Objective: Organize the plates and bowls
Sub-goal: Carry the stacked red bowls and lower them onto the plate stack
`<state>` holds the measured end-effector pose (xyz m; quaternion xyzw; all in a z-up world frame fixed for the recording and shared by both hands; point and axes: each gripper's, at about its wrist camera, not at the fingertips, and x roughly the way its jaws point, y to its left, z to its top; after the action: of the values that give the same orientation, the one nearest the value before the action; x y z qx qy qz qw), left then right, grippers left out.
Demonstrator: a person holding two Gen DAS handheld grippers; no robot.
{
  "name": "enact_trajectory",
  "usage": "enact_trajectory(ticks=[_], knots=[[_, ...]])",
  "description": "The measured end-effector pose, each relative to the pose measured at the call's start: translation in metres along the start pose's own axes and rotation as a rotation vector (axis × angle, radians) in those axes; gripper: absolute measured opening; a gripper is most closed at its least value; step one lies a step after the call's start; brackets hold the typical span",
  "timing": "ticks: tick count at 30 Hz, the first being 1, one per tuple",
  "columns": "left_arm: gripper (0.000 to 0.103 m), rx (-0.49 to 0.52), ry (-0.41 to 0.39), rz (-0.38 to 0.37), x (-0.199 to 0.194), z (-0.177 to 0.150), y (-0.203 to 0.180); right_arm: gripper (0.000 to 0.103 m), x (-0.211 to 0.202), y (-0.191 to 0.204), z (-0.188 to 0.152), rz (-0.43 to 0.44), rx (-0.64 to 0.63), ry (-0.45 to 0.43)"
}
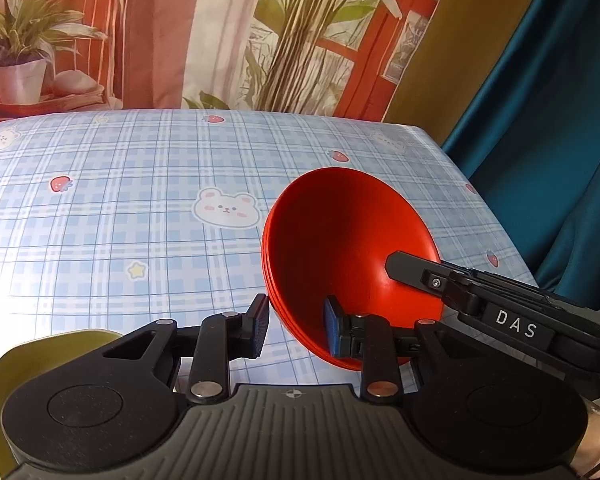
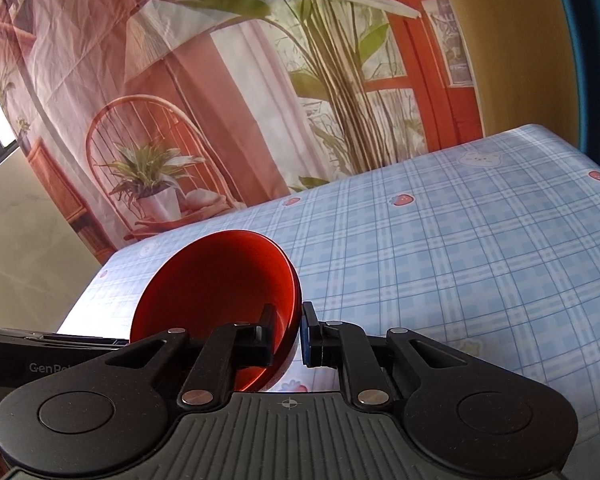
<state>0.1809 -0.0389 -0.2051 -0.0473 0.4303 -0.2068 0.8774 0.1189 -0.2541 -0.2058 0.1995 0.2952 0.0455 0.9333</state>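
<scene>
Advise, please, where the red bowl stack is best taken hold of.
Take the red bowl stack by its rim, one claw finger inside, one outside, coming from the open mouth. The stack is tilted with a thin flared wall exposed; the right claw pinches the rim that way.

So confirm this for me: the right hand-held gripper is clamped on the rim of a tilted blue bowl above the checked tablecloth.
Not quite: the bowl is red, not blue. The right wrist view shows the right hand-held gripper clamped on its rim, one finger inside and one outside, with the bowl tilted above the checked tablecloth.
</scene>
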Motion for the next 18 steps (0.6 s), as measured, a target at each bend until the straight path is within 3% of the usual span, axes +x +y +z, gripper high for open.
enact_trajectory(ticks=[18], knots=[[0.031,0.001,-0.094,0.013,-0.066,-0.01,0.009,0.013,-0.038,0.049,0.007,0.073,-0.047,-0.063]])
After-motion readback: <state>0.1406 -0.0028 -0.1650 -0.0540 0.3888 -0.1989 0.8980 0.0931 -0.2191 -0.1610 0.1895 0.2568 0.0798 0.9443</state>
